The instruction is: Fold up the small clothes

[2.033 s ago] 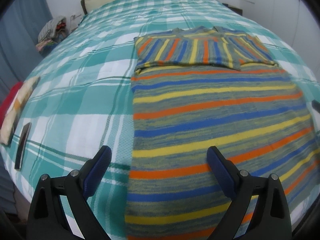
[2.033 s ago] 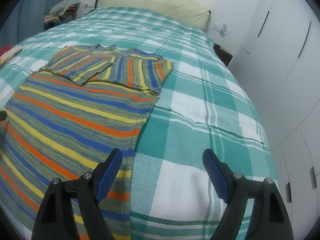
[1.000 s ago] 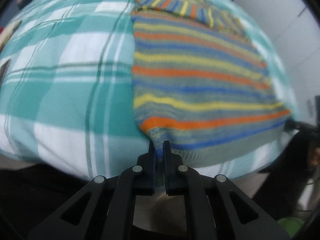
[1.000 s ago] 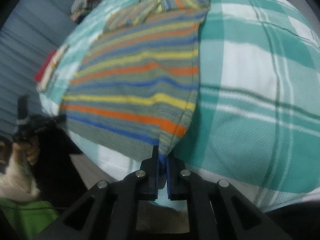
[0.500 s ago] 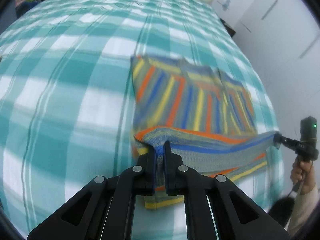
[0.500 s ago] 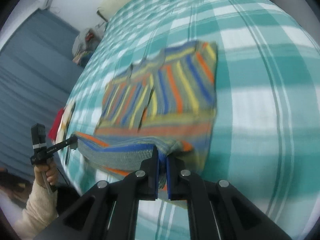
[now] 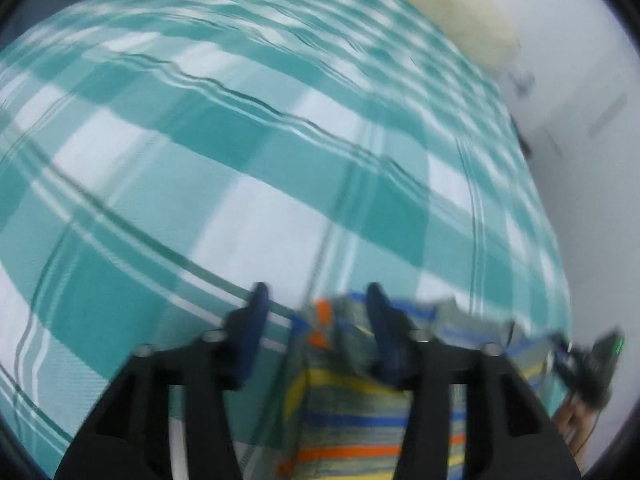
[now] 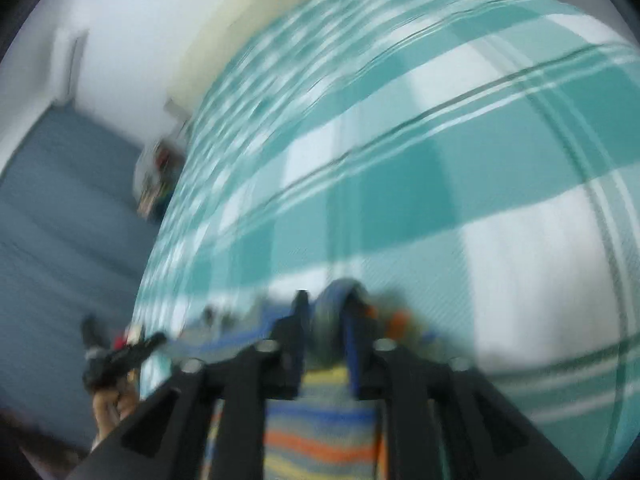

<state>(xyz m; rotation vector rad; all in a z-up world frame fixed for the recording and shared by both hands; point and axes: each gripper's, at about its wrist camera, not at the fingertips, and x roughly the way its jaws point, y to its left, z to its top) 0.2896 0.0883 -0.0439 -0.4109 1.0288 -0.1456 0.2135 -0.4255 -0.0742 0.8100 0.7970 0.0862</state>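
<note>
The striped sweater (image 7: 352, 416), with orange, blue, yellow and grey bands, lies folded over on the teal plaid bed (image 7: 248, 184). In the left wrist view my left gripper (image 7: 316, 312) is open, its fingers apart over the sweater's far left corner. In the right wrist view my right gripper (image 8: 326, 320) has its jaws a little apart with a fold of the sweater (image 8: 320, 432) still between them. Both views are blurred by motion. The right gripper also shows at the far right of the left wrist view (image 7: 588, 360).
A cream pillow (image 7: 448, 8) lies at the head of the bed against a white wall. A blue curtain (image 8: 60, 240) hangs on the left. A pile of clothes (image 8: 156, 184) sits beside the bed. The left gripper shows at lower left in the right wrist view (image 8: 120, 354).
Both grippers carried the sweater's bottom hem forward over its top part. The left gripper has opened and let go; the right jaws have parted slightly.
</note>
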